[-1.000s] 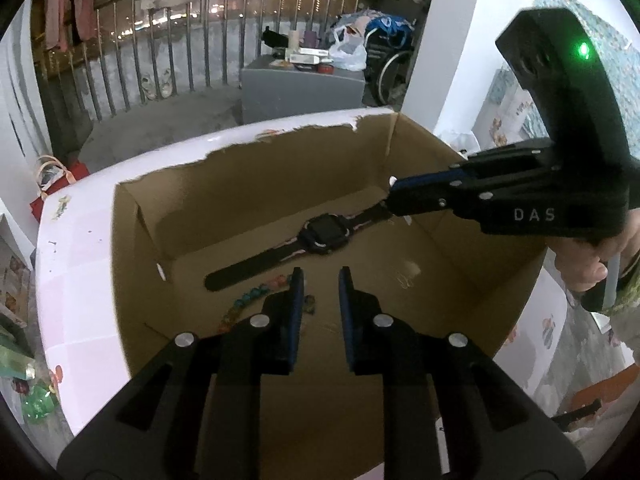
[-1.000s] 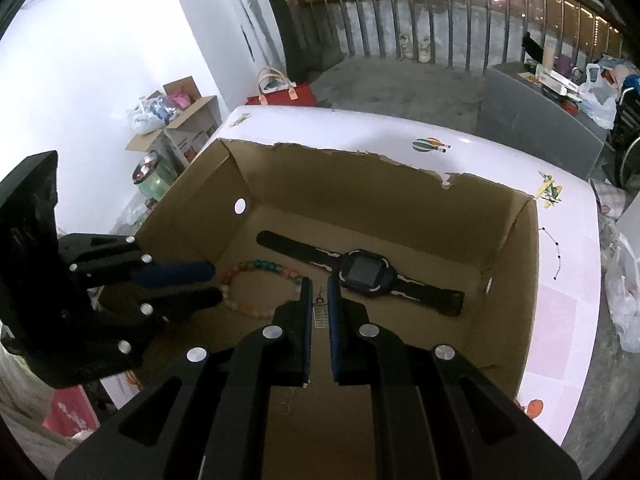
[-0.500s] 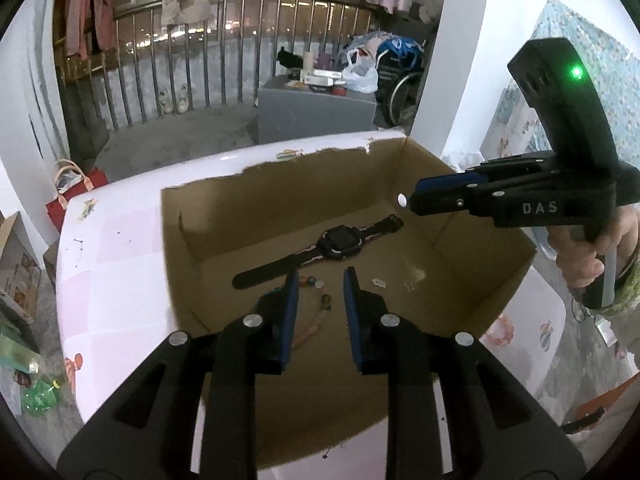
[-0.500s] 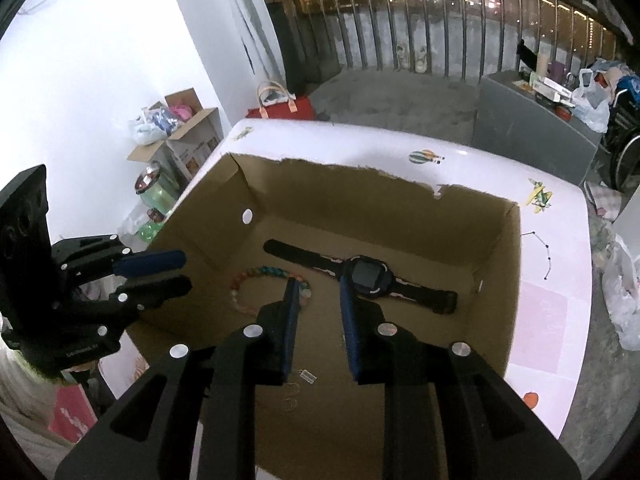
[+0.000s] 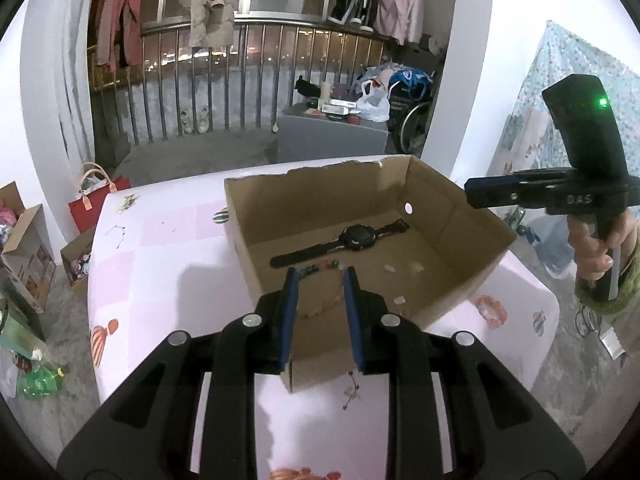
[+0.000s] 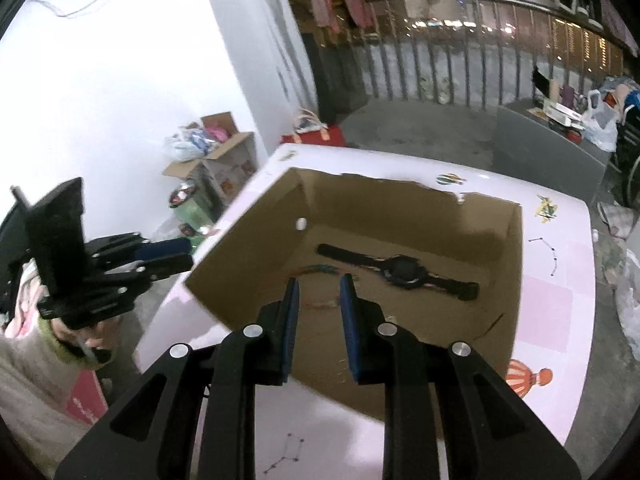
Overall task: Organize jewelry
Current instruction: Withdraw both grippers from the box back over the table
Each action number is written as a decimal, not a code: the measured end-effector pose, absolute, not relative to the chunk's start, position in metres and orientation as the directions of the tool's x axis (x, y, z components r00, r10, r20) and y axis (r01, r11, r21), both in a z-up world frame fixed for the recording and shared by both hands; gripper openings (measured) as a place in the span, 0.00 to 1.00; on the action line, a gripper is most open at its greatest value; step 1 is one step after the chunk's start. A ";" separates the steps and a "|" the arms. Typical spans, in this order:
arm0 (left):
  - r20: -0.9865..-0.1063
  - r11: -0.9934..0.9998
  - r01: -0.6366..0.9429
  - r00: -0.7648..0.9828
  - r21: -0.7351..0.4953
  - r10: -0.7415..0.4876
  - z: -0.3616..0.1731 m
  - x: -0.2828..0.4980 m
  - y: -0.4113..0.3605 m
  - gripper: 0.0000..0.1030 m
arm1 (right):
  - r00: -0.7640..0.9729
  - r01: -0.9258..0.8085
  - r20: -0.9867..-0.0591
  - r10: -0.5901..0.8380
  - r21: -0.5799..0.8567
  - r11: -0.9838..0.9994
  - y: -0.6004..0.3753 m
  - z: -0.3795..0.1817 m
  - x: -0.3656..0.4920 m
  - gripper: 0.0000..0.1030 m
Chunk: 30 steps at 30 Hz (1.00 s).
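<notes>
Left claw [image 5: 320,276] and right claw [image 6: 319,282] each stood parted and empty, held above the near rim of the cardboard box [image 5: 472,220] on the pink worktop [image 5: 160,264]. Inside the box, the beaded bracelet [image 5: 320,269] lay on the floor just beyond the fingertips. Behind it lay the black watch [image 5: 356,237], strap extended flat. 2 small pale items [image 5: 389,267] rested to the bracelet's right.
</notes>
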<state>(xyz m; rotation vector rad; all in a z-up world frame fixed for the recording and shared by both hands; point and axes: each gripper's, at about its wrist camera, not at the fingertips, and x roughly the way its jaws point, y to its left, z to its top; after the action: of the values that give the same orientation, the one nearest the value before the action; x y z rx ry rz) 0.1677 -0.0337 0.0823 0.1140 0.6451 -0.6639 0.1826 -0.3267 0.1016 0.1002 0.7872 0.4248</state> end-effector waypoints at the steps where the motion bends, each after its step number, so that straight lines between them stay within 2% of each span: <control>1: -0.588 0.788 0.607 0.603 -0.102 -0.540 0.082 0.165 -0.031 0.22 | 0.629 -0.346 -0.657 0.417 0.244 0.906 -0.325 0.102 0.176 0.21; 9: -0.581 0.765 0.630 0.576 -0.132 -0.575 0.065 0.137 -0.016 0.27 | 0.623 -0.388 -0.634 0.458 0.258 0.885 -0.315 0.091 0.136 0.21; 15: -0.619 0.735 0.660 0.515 -0.155 -0.593 0.037 0.127 -0.020 0.29 | 0.613 -0.342 -0.649 0.451 0.296 0.892 -0.319 0.066 0.114 0.21; 23: -0.694 0.709 0.699 0.463 -0.096 -0.551 -0.011 0.125 -0.050 0.30 | 0.587 -0.242 -0.689 0.425 0.352 0.904 -0.331 0.017 0.098 0.21; 30: -0.734 0.692 0.722 0.467 -0.006 -0.493 -0.040 0.131 -0.070 0.30 | 0.580 -0.178 -0.705 0.407 0.377 0.909 -0.346 -0.004 0.097 0.21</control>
<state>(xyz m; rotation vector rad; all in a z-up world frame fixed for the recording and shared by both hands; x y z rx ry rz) 0.1311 -0.0697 -0.0399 0.3267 0.7808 -0.7614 0.0974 -0.3460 -0.0037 0.2792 0.8898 0.3471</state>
